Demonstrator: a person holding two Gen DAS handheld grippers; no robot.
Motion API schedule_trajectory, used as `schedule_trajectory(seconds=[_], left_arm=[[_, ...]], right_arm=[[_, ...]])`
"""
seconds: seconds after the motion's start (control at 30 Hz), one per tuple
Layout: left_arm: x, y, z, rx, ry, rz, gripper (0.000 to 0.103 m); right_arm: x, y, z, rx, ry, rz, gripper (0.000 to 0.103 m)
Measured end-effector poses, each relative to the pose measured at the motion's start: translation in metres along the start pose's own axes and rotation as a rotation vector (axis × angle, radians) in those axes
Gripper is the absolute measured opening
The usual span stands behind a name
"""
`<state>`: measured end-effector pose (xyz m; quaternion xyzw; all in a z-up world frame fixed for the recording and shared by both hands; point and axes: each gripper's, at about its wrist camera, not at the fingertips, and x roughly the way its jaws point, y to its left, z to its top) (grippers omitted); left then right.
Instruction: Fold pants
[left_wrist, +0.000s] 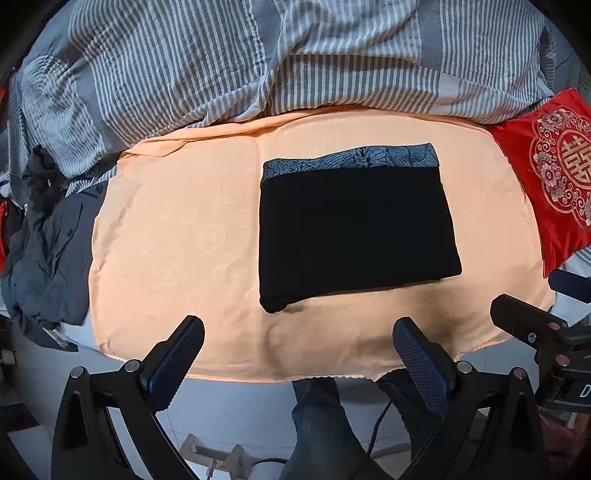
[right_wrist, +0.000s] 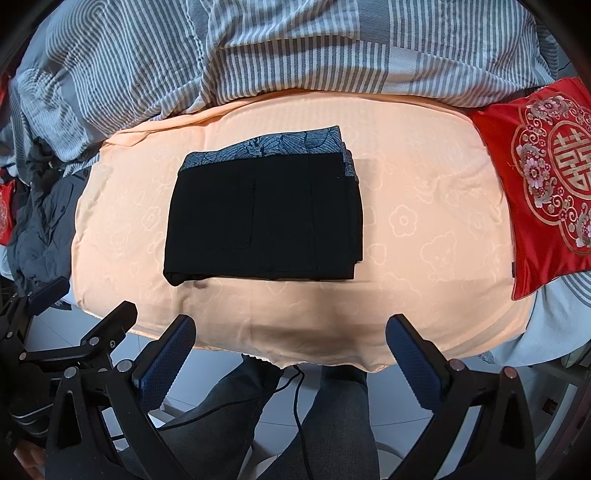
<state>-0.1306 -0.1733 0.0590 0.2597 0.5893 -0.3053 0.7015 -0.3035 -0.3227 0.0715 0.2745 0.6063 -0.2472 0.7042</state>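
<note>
At the bed's left edge lies a dark crumpled garment (left_wrist: 48, 254). Your left tongs (left_wrist: 299, 347) gape wide, holding nothing, at the near edge. The folded black pants (right_wrist: 264, 218) lie mid-bed on the peach sheet (right_wrist: 424, 229). Your right tongs (right_wrist: 291, 343) gape wide too. A red cushion (right_wrist: 543, 192) sits at the right edge.

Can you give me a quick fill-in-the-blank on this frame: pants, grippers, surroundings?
1. The black pants lie folded into a compact rectangle on the ____-coloured sheet.
2. Both the left hand-held gripper and the right hand-held gripper are ____, holding nothing.
3. The cushion at the right of the bed is ____ with an ornate emblem.
4. The quilt bunched behind the pants has a ____ pattern.

Missing words: peach; open; red; striped
</note>
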Motion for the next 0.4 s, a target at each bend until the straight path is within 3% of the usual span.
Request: schedule_trajectory(seconds=[0.4], left_arm=[[-0.0023,0.0004,-0.0017,-0.01,-0.016,-0.008,0.103]], right_arm=[[-0.0003,0.0024,-0.0014,-0.002,-0.001,-0.002,0.103]])
